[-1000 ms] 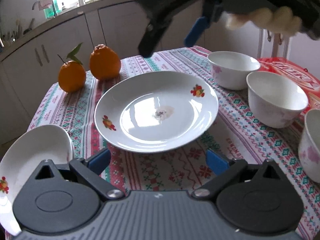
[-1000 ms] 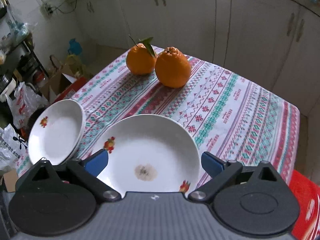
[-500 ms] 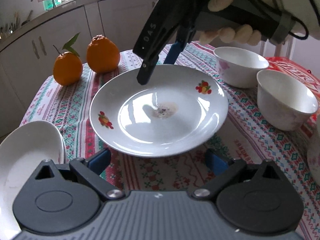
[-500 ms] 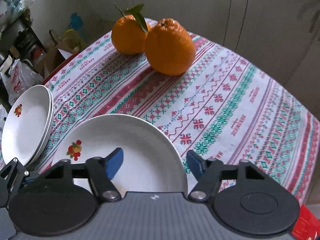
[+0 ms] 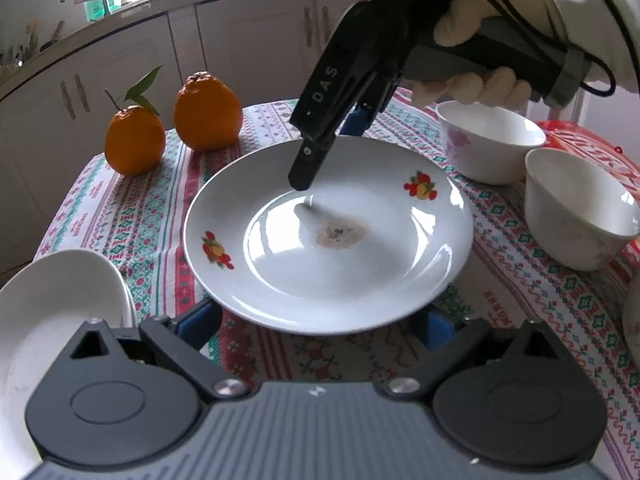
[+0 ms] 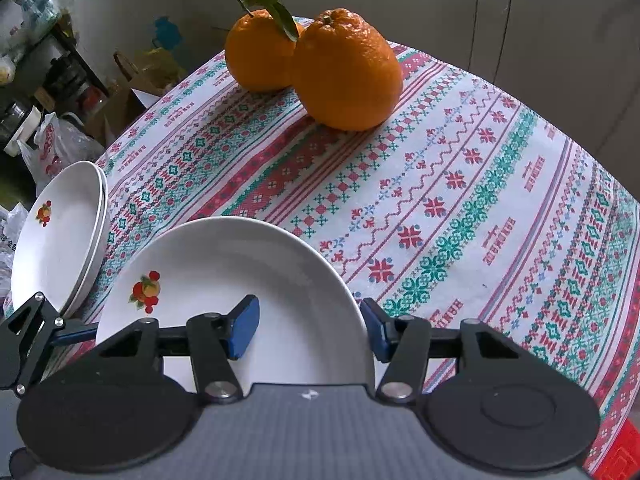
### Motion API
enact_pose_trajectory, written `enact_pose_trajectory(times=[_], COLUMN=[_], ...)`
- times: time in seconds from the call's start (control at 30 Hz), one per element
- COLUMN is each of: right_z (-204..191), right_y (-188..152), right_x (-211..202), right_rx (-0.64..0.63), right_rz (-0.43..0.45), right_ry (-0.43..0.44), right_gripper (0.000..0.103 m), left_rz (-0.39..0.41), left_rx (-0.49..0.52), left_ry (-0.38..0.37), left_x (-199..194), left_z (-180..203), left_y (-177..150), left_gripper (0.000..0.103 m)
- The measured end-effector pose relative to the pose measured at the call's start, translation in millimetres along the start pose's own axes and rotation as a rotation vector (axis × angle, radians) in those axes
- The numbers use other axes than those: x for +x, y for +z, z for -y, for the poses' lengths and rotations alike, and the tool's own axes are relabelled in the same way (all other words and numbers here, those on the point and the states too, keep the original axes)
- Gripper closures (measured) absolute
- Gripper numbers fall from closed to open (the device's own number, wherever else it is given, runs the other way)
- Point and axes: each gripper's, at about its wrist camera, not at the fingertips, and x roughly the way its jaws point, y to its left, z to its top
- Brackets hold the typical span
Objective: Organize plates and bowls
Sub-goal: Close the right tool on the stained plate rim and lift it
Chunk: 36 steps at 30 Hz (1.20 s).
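Three plates (image 5: 328,240) are sitting out, two stacked (image 6: 60,232); two oranges (image 5: 208,112); two bowls (image 5: 490,140), perhaps a third.

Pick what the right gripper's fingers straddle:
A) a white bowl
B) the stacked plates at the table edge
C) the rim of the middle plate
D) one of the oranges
C: the right gripper has one finger inside the plate and one outside its rim, jaws closing.

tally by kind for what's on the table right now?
Plates: 3, one large plate and a stack of two
Bowls: 3, two in full view, a third cut off at the frame edge
Oranges: 2
Total: 8
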Motion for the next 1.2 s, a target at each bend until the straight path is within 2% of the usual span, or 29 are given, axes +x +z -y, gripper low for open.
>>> enact_pose_trajectory(times=[0.6, 0.9, 1.2], right_z=[0, -23, -64], right_y=[-14, -9, 13], right_x=[-22, -41, -48], right_rx=[0.051, 0.028, -0.037], right_rz=[0.032, 0.050, 0.074], right_ry=[0.030, 0.021, 0.030], right_gripper=[0.041, 0.041, 0.041], left_rz=[-0.001, 0.041, 0.085], left_rx=[0.016, 0.002, -0.033], left_ry=[-0.064, -0.065, -0.020], left_x=[-17, -46, -76], left_z=[0, -8, -31], left_y=[1, 3, -1], left_gripper=[0.005, 0.005, 0.005])
